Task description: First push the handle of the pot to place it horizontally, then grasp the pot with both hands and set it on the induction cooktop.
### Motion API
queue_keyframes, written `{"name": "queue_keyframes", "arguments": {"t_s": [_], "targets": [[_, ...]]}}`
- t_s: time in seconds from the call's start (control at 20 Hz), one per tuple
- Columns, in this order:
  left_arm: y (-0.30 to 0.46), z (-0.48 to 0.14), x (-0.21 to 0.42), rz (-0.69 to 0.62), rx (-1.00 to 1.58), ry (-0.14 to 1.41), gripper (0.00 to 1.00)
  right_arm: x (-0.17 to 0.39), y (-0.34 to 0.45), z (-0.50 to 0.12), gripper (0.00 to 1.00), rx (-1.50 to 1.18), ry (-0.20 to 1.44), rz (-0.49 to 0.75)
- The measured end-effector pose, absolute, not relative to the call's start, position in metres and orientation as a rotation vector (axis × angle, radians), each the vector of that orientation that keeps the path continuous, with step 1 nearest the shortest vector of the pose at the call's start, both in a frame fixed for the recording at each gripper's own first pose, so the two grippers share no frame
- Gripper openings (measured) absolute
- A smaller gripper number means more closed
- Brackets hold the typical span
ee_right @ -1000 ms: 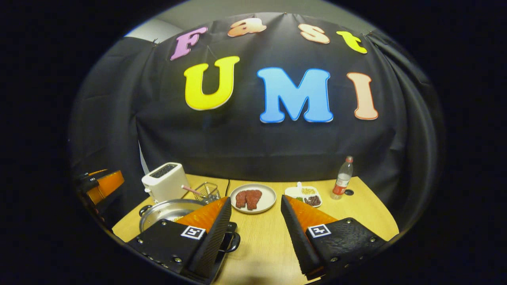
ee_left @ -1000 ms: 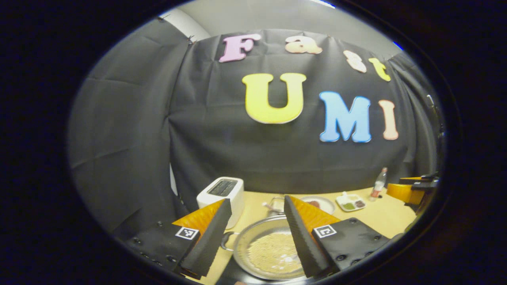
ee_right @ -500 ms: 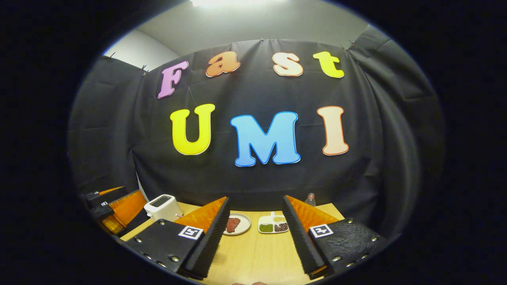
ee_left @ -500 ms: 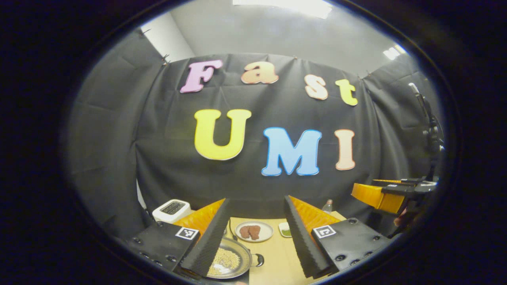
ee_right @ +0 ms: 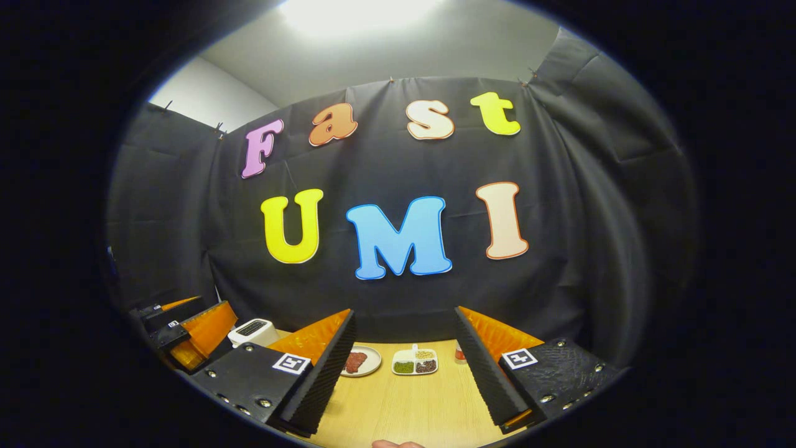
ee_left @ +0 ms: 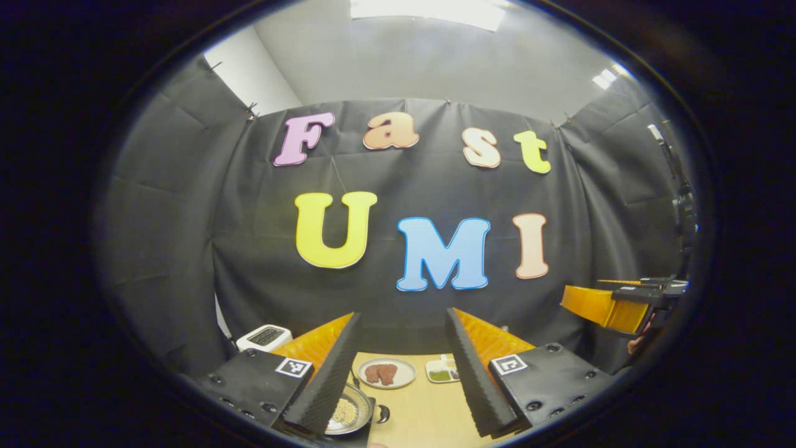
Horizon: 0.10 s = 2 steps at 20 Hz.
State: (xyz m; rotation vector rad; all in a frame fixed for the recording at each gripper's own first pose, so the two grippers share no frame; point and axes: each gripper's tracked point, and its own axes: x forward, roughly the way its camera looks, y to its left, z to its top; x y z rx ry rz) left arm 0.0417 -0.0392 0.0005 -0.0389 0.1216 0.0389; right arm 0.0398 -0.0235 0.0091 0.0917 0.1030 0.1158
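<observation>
The steel pot holds pale grains and sits low in the left gripper view, partly hidden behind my left finger. Its black side handle points right. The pot rests by a dark surface at the bottom edge; I cannot tell whether that is the cooktop. My left gripper is open, held well above and back from the pot with nothing between its fingers. My right gripper is open too, high over the wooden table. Each gripper appears at the other view's edge: the right gripper and the left gripper.
A white toaster stands at the back left. A plate of meat and a divided dish lie mid-table. A bottle peeks out behind my right finger. A hand shows at the bottom edge.
Both grippers have drawn back and risen from the table, still open. The pot has shrunk to the bottom of the left gripper view and has left the right gripper view.
</observation>
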Motion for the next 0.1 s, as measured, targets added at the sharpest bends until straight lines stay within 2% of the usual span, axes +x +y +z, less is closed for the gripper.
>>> {"name": "queue_keyframes", "arguments": {"t_s": [0.05, 0.1], "targets": [[-0.0425, -0.0033, 0.0392, 0.044, -0.051, 0.134, 0.93, 0.0390, -0.0257, 0.0078, 0.96, 0.090, 0.105, 0.121], [-0.0465, -0.0056, 0.0359, 0.044, -0.062, 0.143, 0.86, 0.0399, -0.0279, 0.0050, 0.96, 0.089, 0.113, 0.122]]}}
